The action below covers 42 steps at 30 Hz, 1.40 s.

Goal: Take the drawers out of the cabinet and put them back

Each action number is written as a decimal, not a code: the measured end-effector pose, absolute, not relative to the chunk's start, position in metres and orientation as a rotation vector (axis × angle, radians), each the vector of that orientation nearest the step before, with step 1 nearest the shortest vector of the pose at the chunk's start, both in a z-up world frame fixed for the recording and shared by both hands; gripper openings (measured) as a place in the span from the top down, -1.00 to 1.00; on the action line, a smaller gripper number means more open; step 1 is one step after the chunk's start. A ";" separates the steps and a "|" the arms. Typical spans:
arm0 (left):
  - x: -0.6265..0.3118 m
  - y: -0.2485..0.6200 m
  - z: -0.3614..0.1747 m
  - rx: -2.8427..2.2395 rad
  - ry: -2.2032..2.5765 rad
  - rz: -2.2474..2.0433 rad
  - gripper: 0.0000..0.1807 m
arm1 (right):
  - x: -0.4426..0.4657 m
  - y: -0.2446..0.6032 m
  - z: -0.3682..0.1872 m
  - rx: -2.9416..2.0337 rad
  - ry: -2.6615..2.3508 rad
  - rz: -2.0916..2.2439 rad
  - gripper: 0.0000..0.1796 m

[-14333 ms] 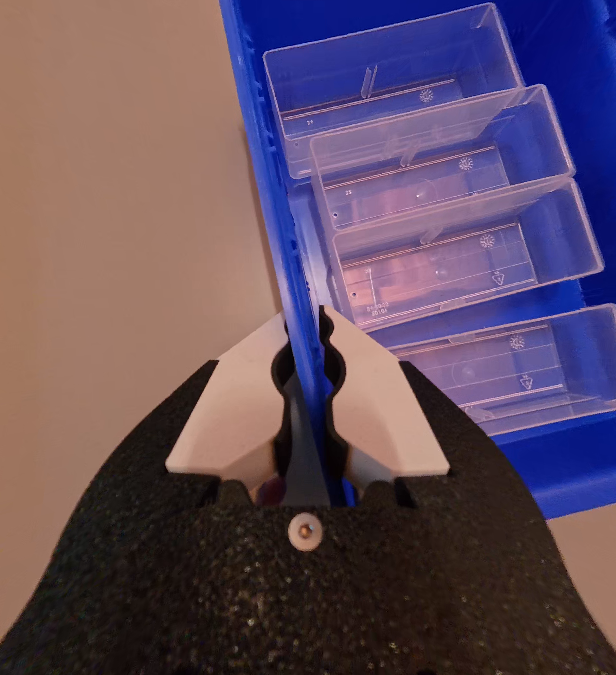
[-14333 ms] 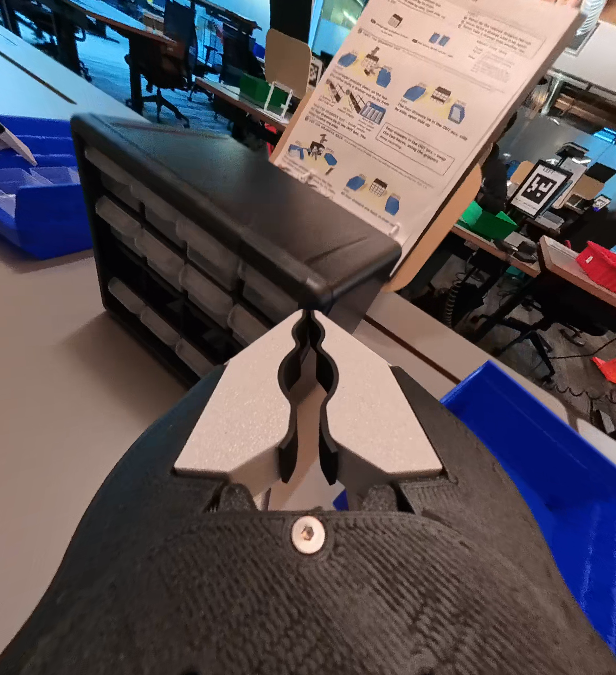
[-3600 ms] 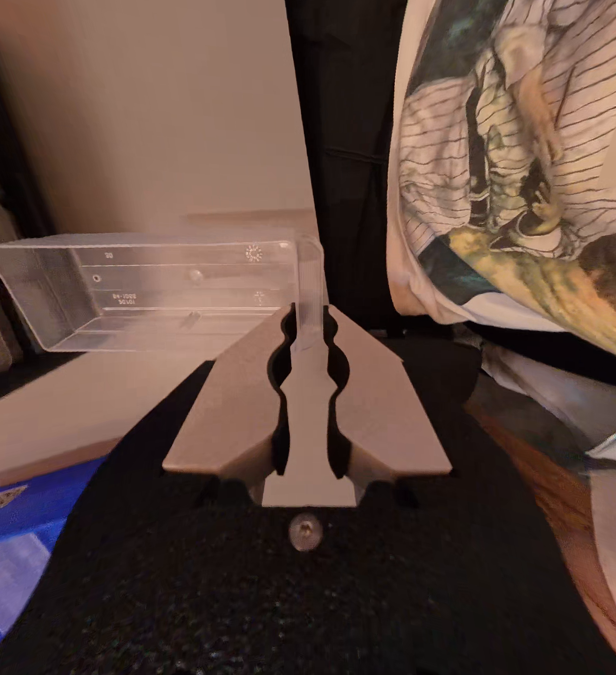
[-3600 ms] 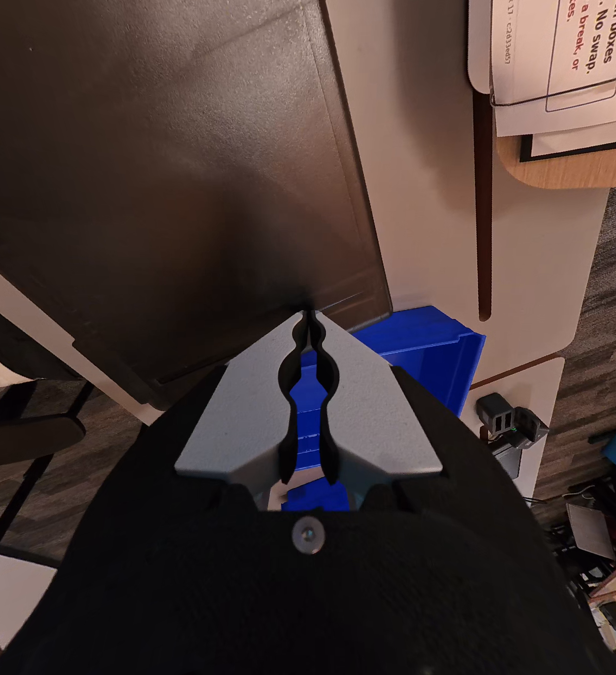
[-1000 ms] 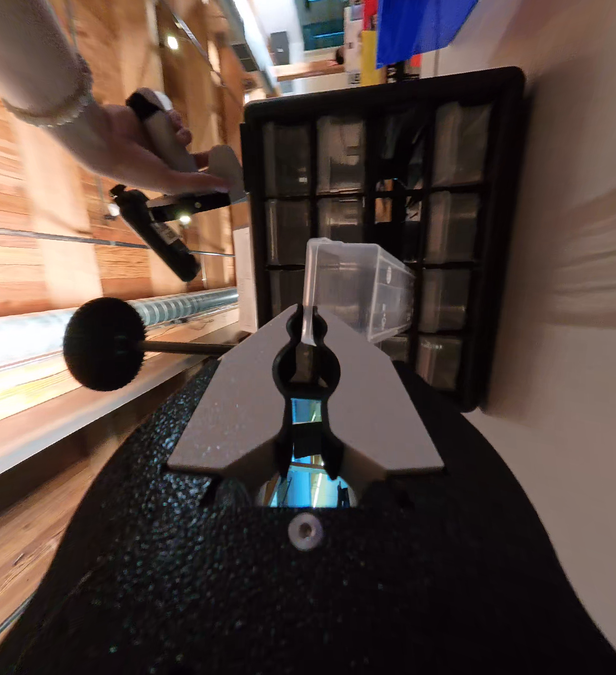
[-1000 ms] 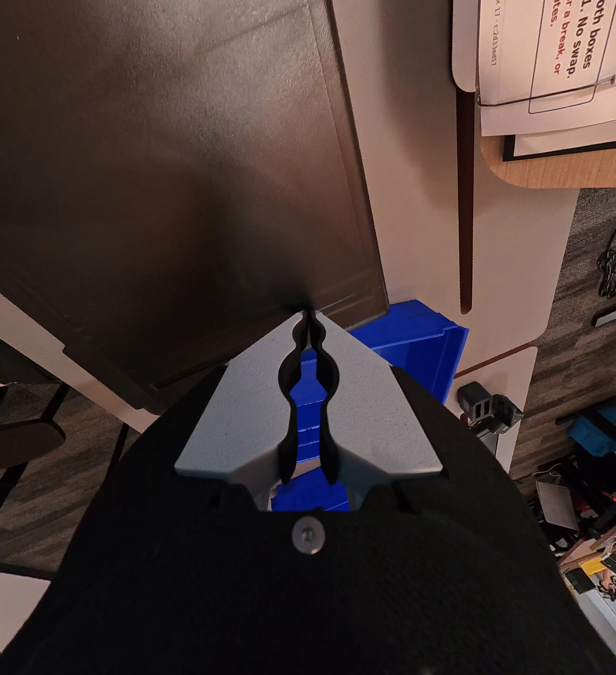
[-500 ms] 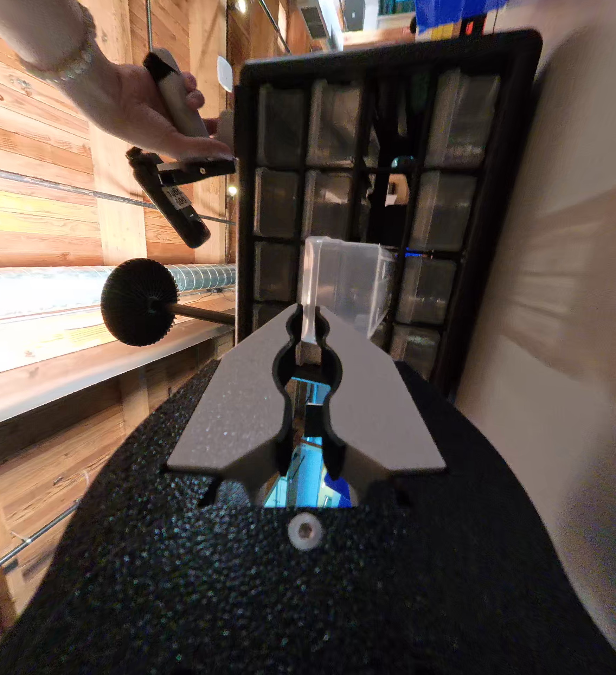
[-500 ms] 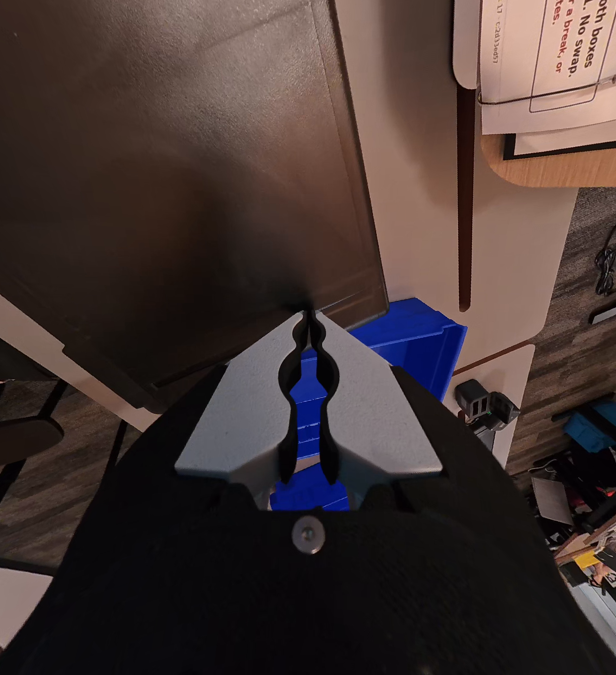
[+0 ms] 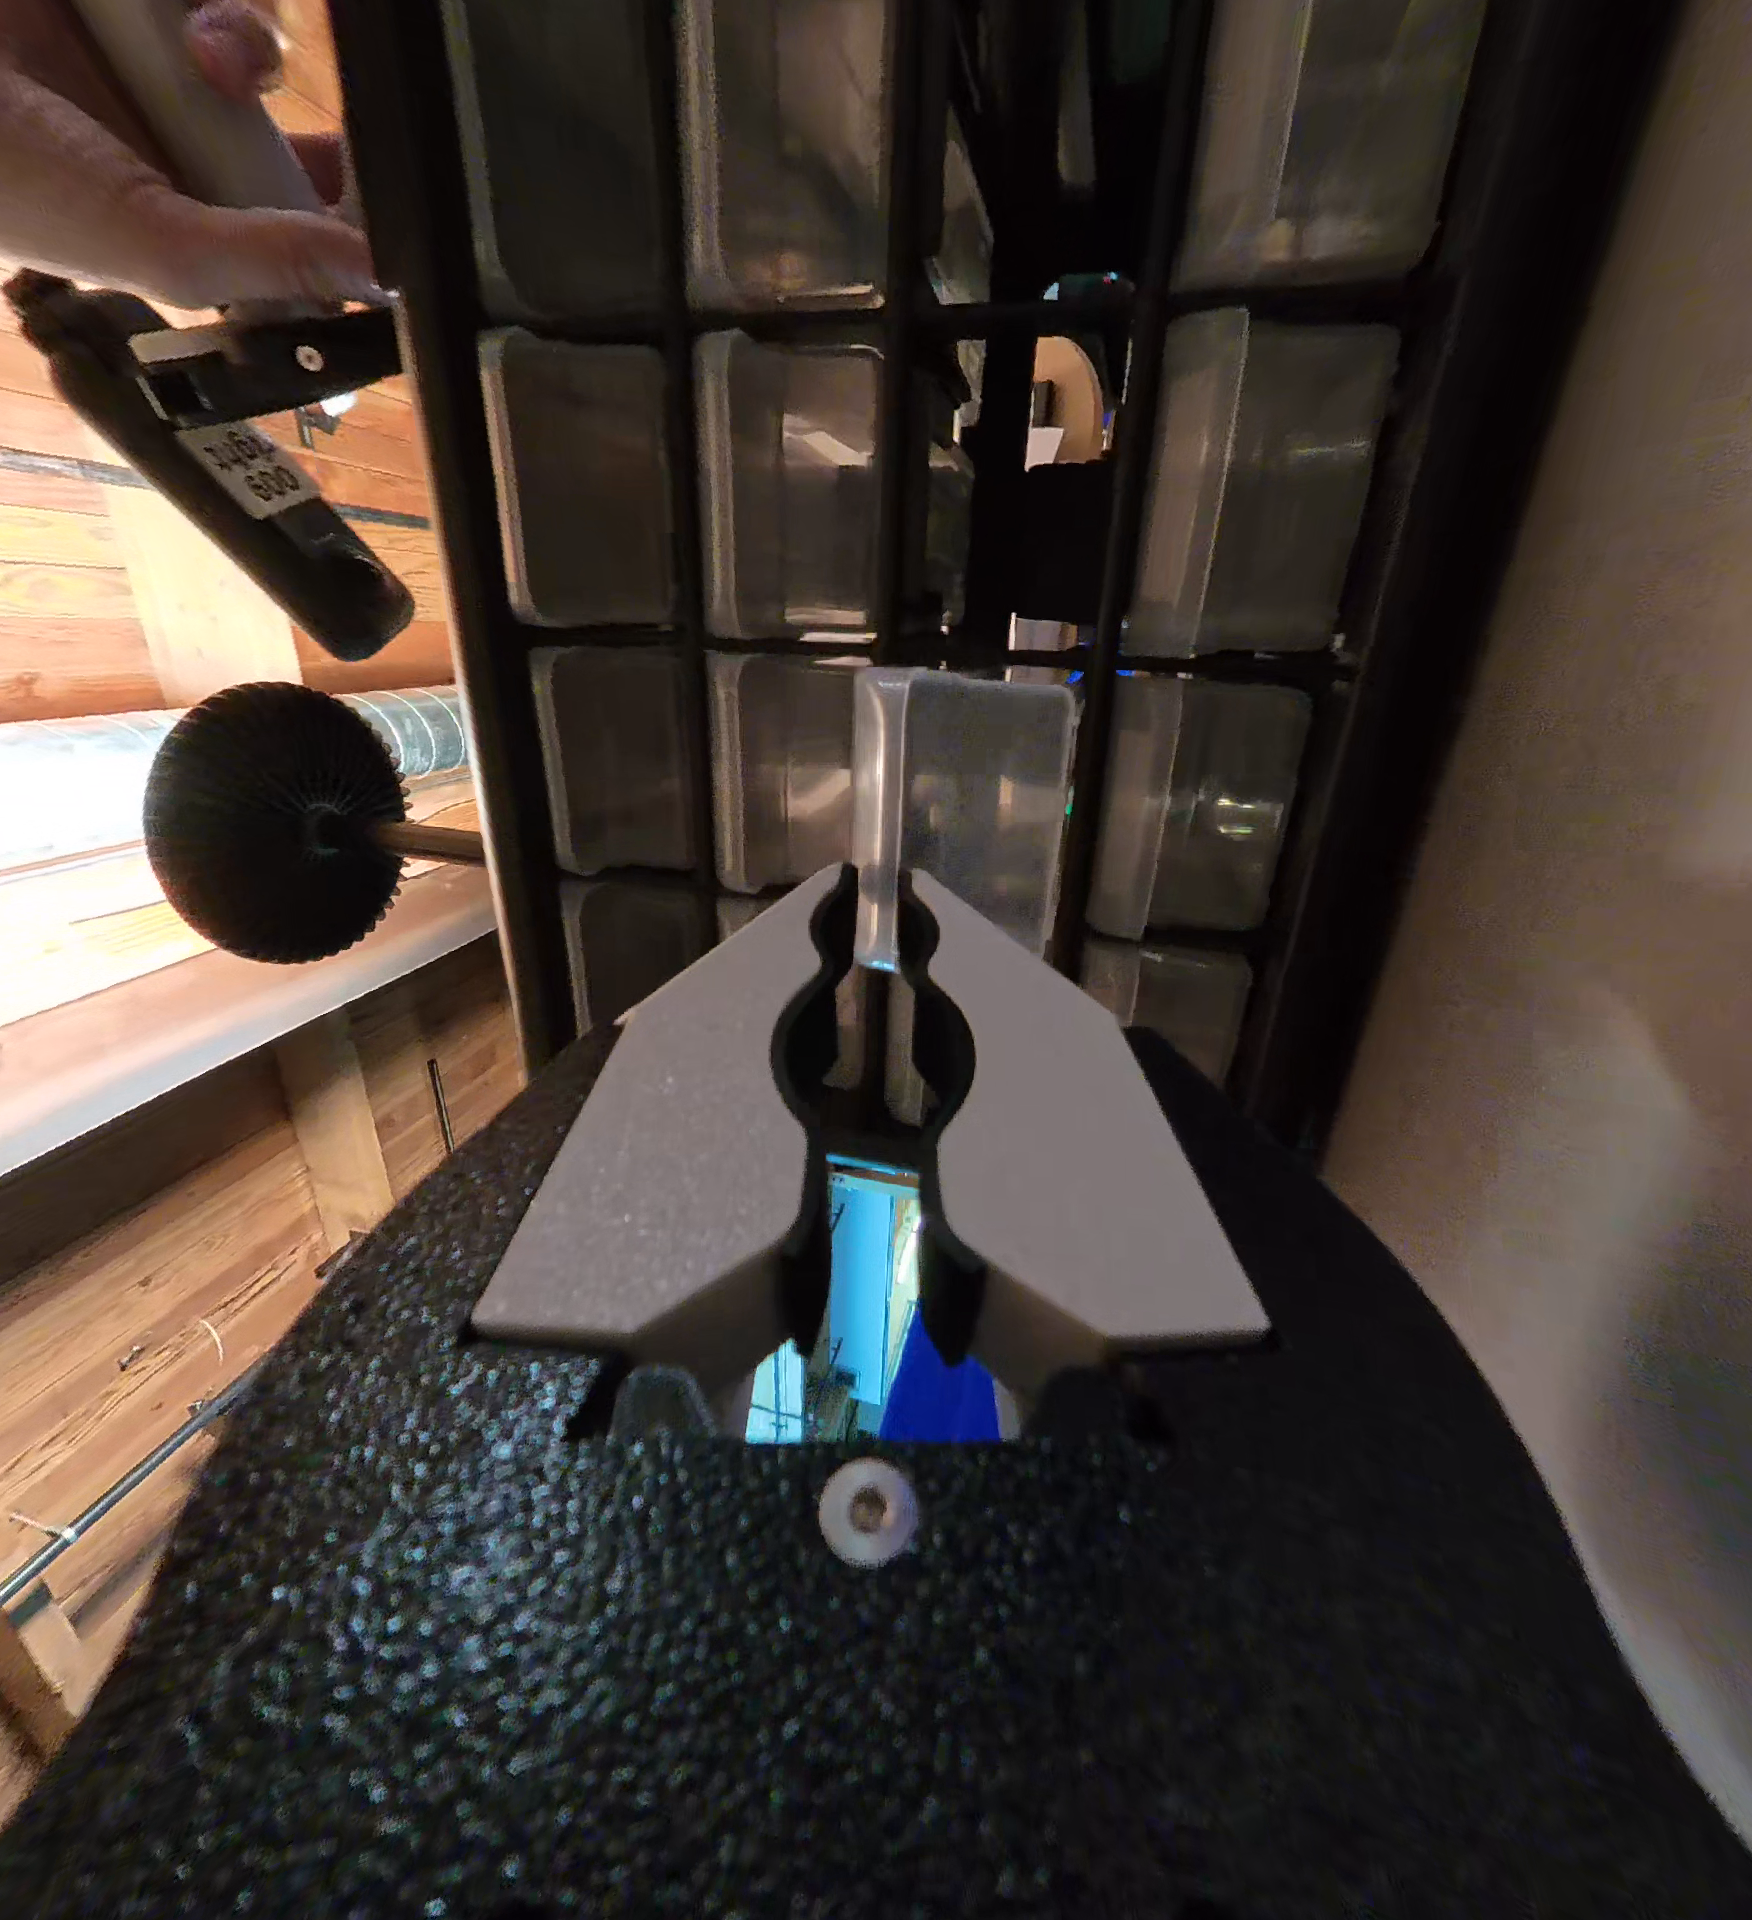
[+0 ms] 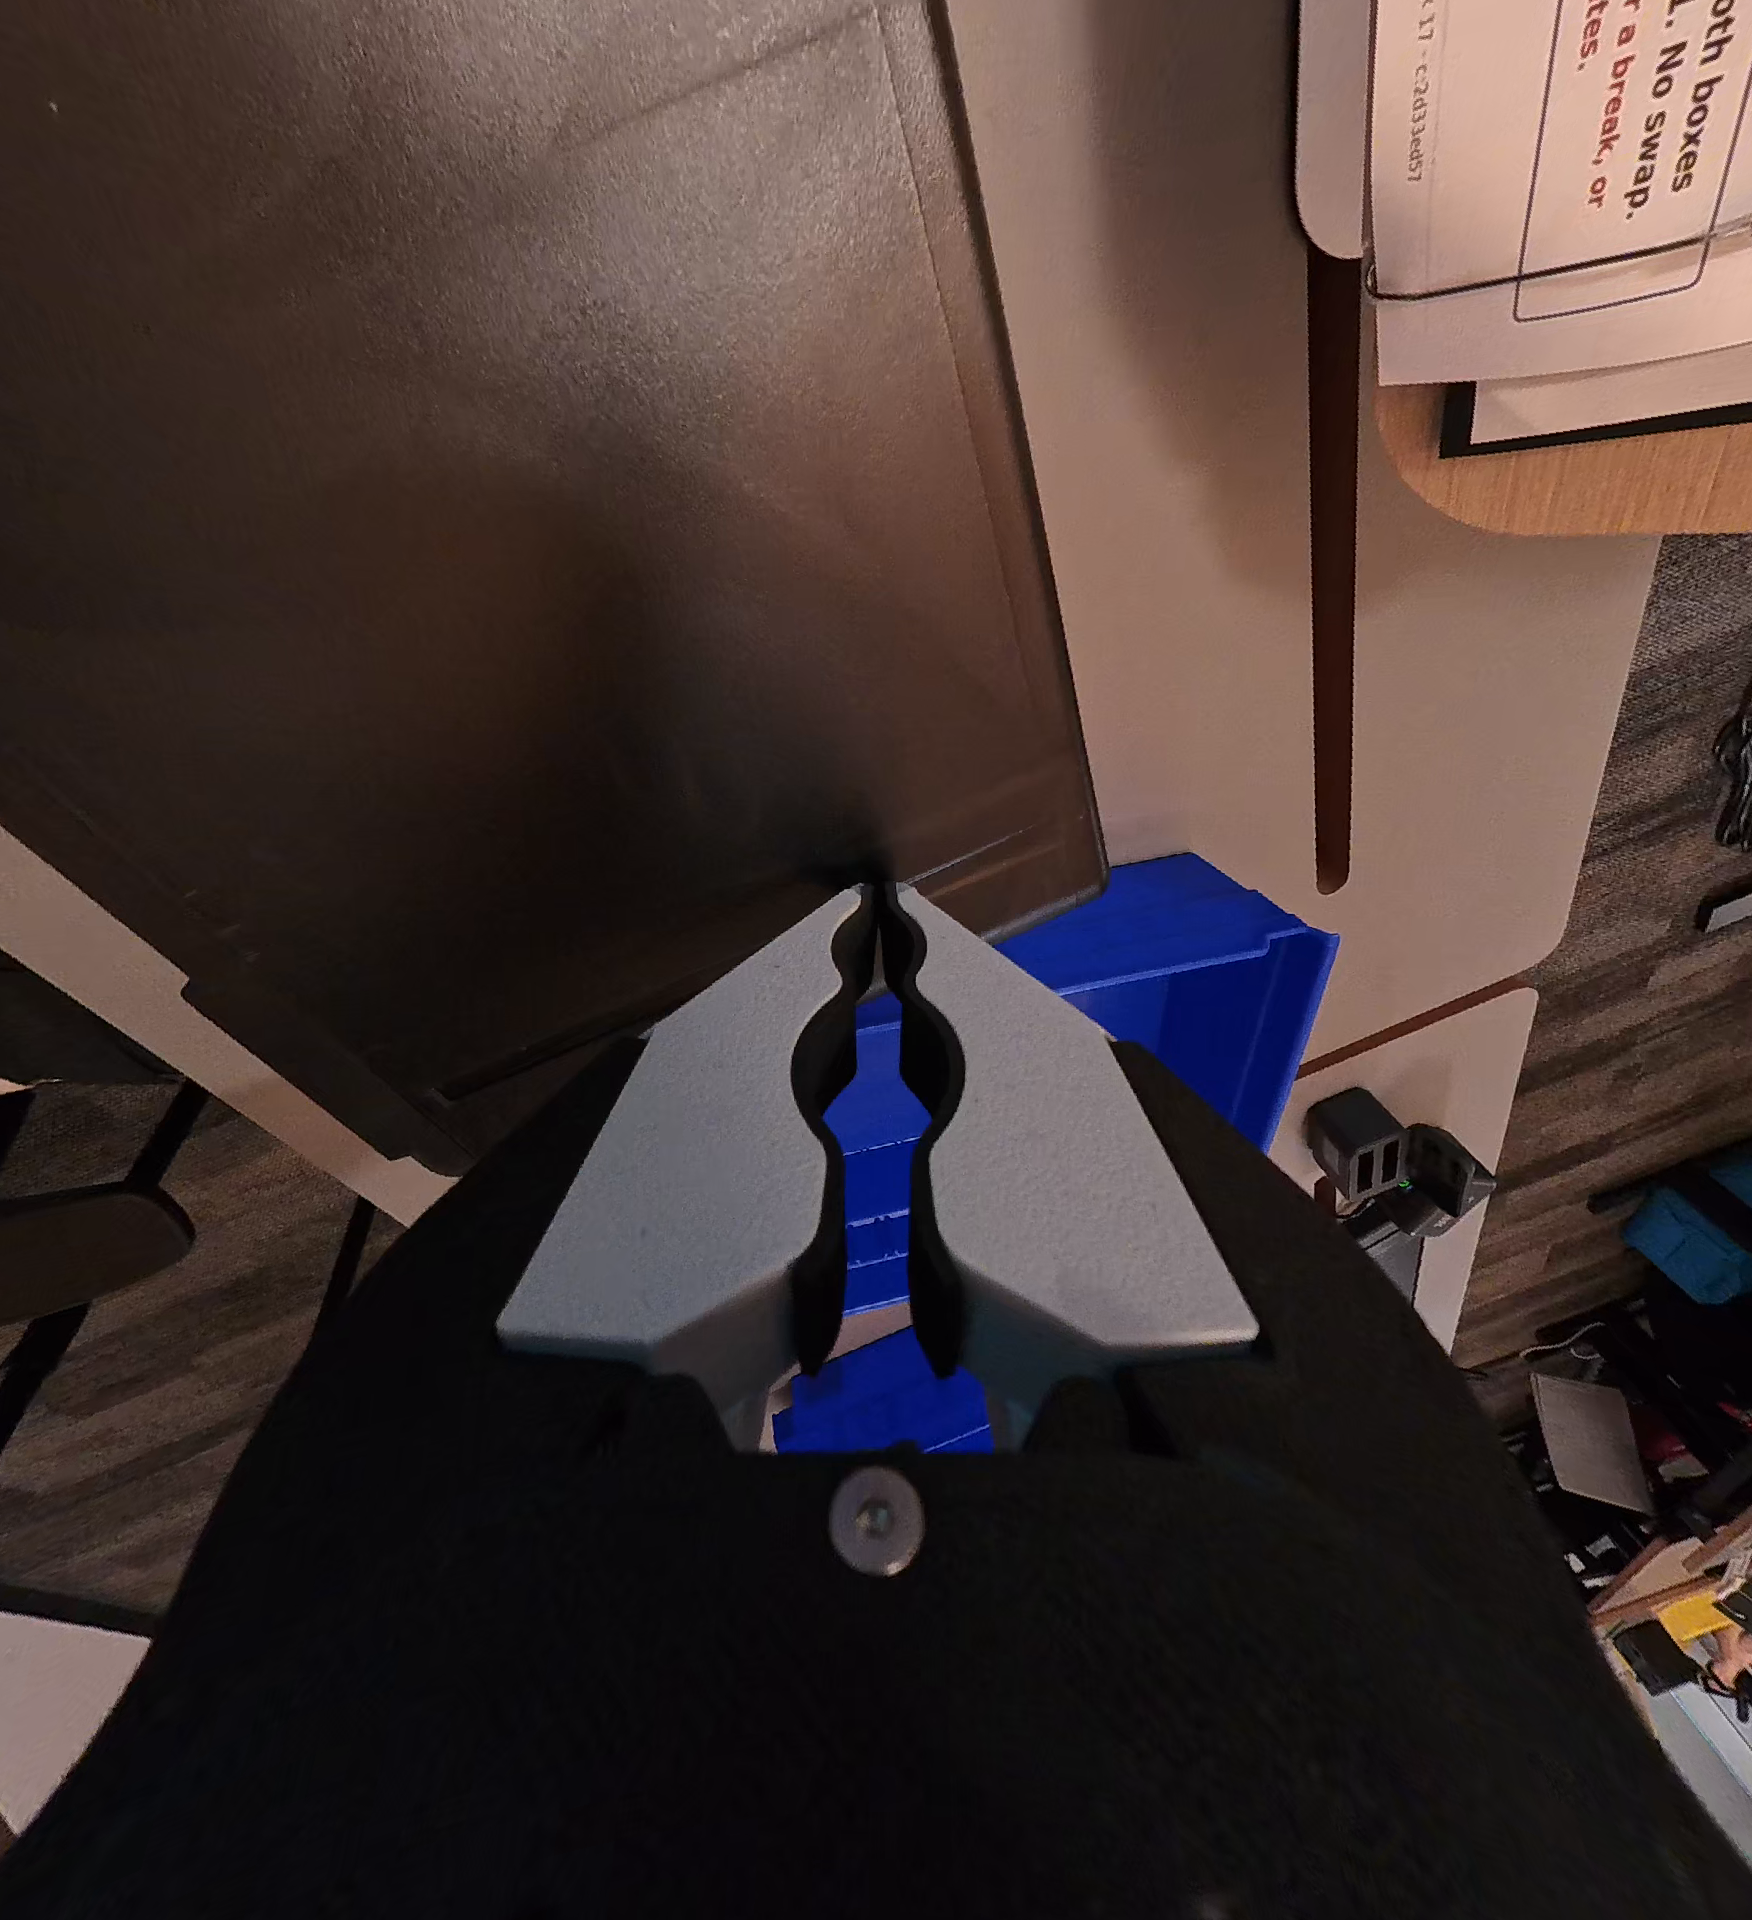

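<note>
In the left wrist view my left gripper (image 9: pixel 877 896) is shut on the front tab of a clear plastic drawer (image 9: pixel 976 790). The drawer's far end is at an open slot of the black cabinet (image 9: pixel 436 540), in a column with empty slots (image 9: pixel 1048 520). Other clear drawers (image 9: pixel 581 478) fill the slots around it. In the right wrist view my right gripper (image 10: pixel 877 902) is shut and empty, with its tips touching the cabinet's black top (image 10: pixel 436 468) near a corner. It also shows in the left wrist view (image 9: pixel 228 416), held by a hand (image 9: pixel 72 177) against the cabinet.
A blue bin (image 10: pixel 1184 987) stands on the pale table (image 10: pixel 1194 520) just beyond the cabinet's corner. A clipboard with papers (image 10: pixel 1578 208) lies at the table's far side. A black round disc on a rod (image 9: pixel 274 821) sits beside the cabinet. The table surface (image 9: pixel 1630 727) runs along the cabinet's other side.
My left gripper has carried the clear drawer closer to the cabinet, and the drawer now lines up with the open slot. My right gripper has stayed on the cabinet's top.
</note>
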<state>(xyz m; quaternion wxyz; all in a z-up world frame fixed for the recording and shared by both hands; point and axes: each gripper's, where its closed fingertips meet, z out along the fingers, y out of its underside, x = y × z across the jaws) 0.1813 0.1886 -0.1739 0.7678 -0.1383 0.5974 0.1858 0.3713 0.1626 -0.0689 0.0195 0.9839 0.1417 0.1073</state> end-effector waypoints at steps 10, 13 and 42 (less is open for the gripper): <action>0.210 0.212 -0.177 -0.373 1.349 0.439 0.94 | 0.371 0.163 -0.069 3.062 0.439 0.323 1.00; 0.213 0.214 -0.177 -0.380 1.358 0.443 0.94 | 0.371 0.163 -0.069 3.063 0.438 0.320 1.00; 0.146 0.492 -0.144 -2.066 1.523 -0.314 0.46 | 0.371 0.163 -0.069 3.038 0.446 0.344 1.00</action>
